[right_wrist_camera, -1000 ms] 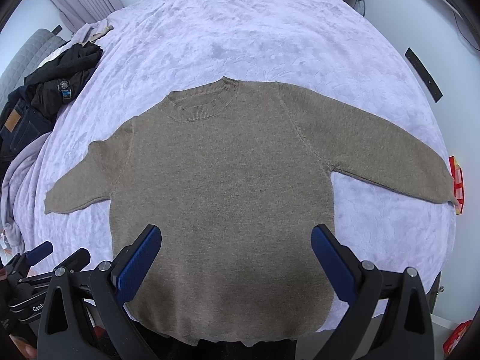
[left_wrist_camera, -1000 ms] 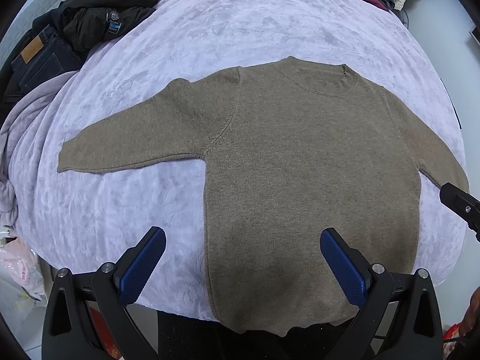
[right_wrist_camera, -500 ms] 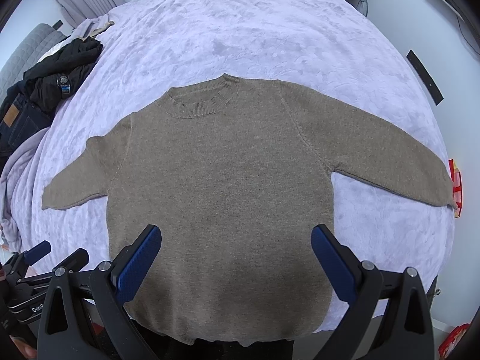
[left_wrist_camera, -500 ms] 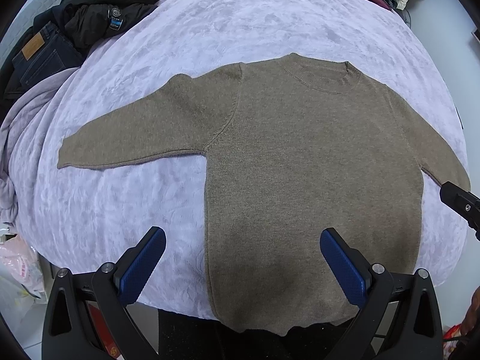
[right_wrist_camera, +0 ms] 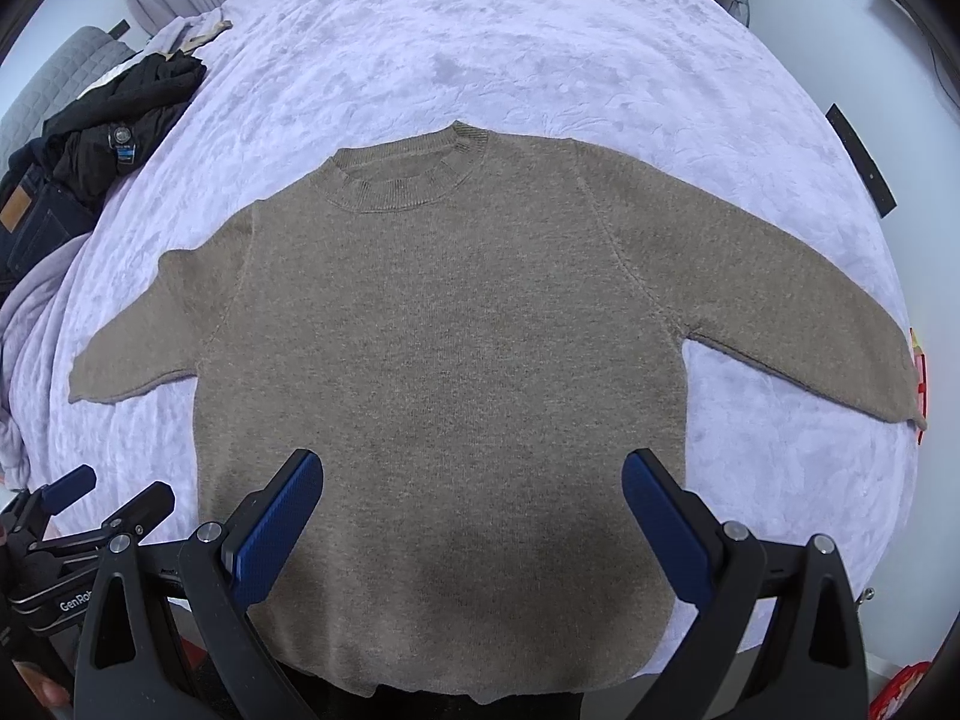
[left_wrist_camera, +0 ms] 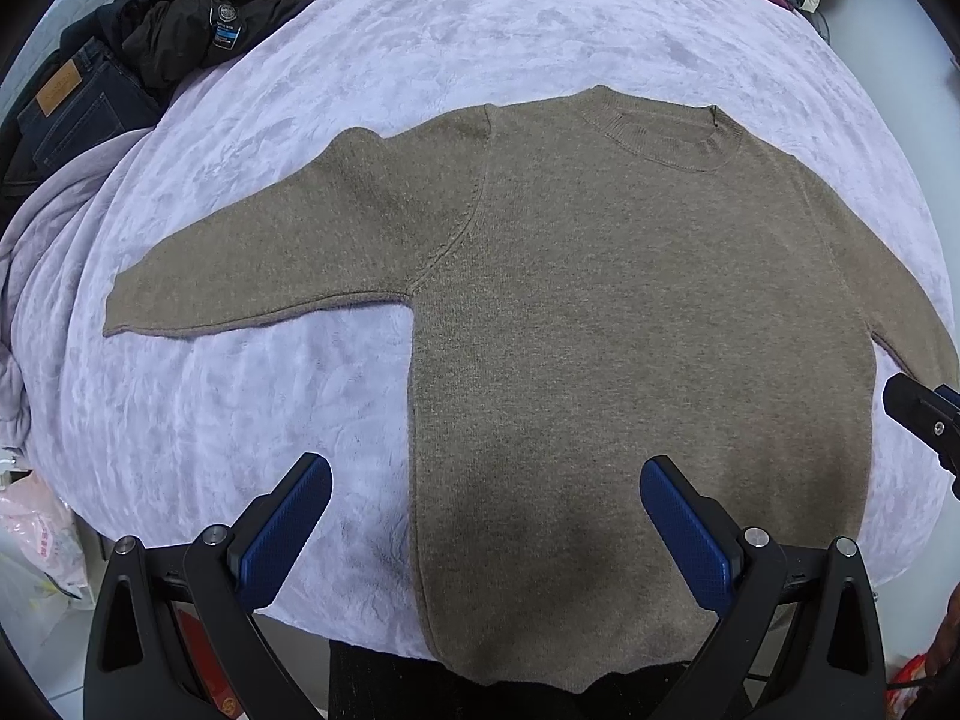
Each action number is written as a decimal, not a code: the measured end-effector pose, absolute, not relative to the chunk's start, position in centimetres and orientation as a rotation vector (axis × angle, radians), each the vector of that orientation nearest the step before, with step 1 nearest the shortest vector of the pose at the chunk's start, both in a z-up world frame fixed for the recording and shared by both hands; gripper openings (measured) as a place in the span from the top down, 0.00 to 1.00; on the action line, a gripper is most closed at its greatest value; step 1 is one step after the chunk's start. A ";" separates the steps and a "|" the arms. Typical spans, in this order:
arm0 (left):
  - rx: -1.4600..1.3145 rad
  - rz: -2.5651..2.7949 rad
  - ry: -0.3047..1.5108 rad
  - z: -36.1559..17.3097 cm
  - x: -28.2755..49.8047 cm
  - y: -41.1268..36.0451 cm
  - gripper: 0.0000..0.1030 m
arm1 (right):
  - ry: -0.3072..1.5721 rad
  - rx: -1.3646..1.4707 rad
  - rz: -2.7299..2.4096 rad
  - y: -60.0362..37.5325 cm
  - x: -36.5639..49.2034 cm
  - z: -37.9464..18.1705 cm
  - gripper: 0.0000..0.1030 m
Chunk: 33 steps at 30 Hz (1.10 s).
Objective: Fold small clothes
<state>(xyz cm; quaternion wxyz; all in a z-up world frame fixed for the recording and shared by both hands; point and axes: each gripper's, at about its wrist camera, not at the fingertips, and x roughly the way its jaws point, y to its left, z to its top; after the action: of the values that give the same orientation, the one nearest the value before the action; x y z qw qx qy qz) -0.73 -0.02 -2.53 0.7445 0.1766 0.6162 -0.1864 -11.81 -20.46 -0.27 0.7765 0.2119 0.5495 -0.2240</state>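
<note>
Two claws over near hem, both spread wide, nothing gripped: left claw (left_wrist_camera: 486,507), right claw (right_wrist_camera: 471,498). Brown sweater (right_wrist_camera: 444,372) flat on lavender bed (right_wrist_camera: 540,60), sleeves out, collar far side. Dark clothes pile (left_wrist_camera: 180,18) far left.

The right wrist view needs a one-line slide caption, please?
Open right gripper above a flat brown sweater on a lavender bedspread.
</note>
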 end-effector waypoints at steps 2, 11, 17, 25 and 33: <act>0.391 -0.404 1.347 -3.3 -0.6 -0.1 0.00 | 1.186 0.458 -0.488 -20.4 -11.7 -1.0 0.02; 0.400 -0.408 1.352 -7.4 0.1 -0.2 0.00 | 1.207 0.465 -0.483 -20.9 -11.0 -5.0 0.02; 0.366 -0.399 1.363 -9.5 0.9 0.1 0.00 | 1.224 0.469 -0.475 -21.0 -10.6 -7.7 0.02; 0.357 -0.385 1.367 -10.5 1.4 0.9 0.00 | 1.246 0.420 -0.467 -20.7 -10.8 -9.8 0.02; 0.321 -0.389 1.367 -10.8 2.4 1.6 0.00 | 1.244 0.415 -0.464 -20.7 -10.1 -10.0 0.02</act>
<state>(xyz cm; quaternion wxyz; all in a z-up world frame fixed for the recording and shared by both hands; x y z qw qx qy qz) 2.44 1.59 -10.83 0.7461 0.1464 0.6247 -0.1779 -10.09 -20.73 -10.01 0.7676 0.1911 0.5731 -0.2139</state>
